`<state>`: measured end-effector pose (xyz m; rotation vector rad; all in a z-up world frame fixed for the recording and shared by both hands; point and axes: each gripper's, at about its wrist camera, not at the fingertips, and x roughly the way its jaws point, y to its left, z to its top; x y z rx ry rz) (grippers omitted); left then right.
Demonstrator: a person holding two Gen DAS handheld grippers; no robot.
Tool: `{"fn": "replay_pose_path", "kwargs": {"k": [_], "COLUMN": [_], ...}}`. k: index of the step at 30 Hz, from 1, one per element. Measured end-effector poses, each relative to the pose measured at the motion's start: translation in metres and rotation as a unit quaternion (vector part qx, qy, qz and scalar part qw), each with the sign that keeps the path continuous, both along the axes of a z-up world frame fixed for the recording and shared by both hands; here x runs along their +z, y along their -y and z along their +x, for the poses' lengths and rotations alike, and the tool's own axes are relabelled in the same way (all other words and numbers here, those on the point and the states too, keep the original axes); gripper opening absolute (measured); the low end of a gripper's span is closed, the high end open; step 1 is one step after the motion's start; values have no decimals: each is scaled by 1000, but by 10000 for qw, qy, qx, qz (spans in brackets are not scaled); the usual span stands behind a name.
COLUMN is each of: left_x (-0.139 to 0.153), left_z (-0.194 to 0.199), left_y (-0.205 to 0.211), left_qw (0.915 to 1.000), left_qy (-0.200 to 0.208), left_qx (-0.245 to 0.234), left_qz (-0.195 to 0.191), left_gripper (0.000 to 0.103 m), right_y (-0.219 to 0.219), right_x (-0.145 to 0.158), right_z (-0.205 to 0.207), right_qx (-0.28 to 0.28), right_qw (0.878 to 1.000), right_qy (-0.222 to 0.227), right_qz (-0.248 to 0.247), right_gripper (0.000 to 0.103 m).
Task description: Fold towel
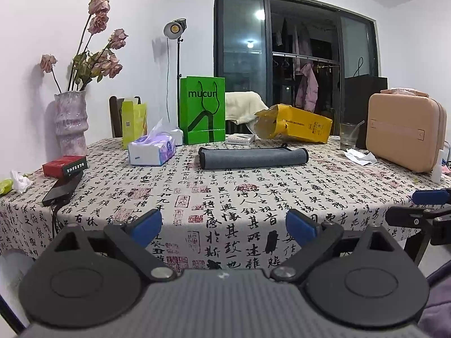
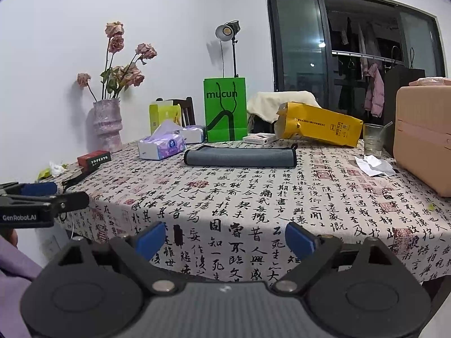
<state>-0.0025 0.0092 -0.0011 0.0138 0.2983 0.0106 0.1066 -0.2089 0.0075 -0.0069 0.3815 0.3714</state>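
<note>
Left tongs (image 1: 224,226) spread wide, nothing between the blue pads; right tongs (image 2: 225,239) likewise gaping and empty, both hovering off the near edge of the surface (image 1: 253,197) draped in a calligraphy-print cloth, side by side, likely staged for a two-handed reach. Well ahead of both tongs, across bare cloth, lies the grey microfibre towel with dark trim (image 1: 253,157), flat and already doubled into a long narrow strip, centred between them so each can take an end. Beyond it: green paper bag (image 1: 202,109), tipped yellow bag (image 1: 298,125). Left of the towel, a purple tissue pack (image 1: 152,150).
</note>
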Motion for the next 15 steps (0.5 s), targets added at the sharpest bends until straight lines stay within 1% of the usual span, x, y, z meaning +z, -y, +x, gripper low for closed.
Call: {"fn": "replay_pose_path", "kwargs": {"k": [2, 15], "left_x": [0, 1], "left_z": [0, 1], "left_y": [0, 2], "left_qw": [10000, 10000], "left_qy": [0, 14], "left_qx": [-4, -15], "left_qz": [0, 16], "left_gripper": [97, 97], "right_y": [0, 1], "right_x": [0, -2], "right_z": [-1, -1], "right_qx": [-22, -27], "right_qw": [10000, 10000], "right_qy": [12, 0], "right_qz": [6, 48], "right_gripper": [95, 95]}}
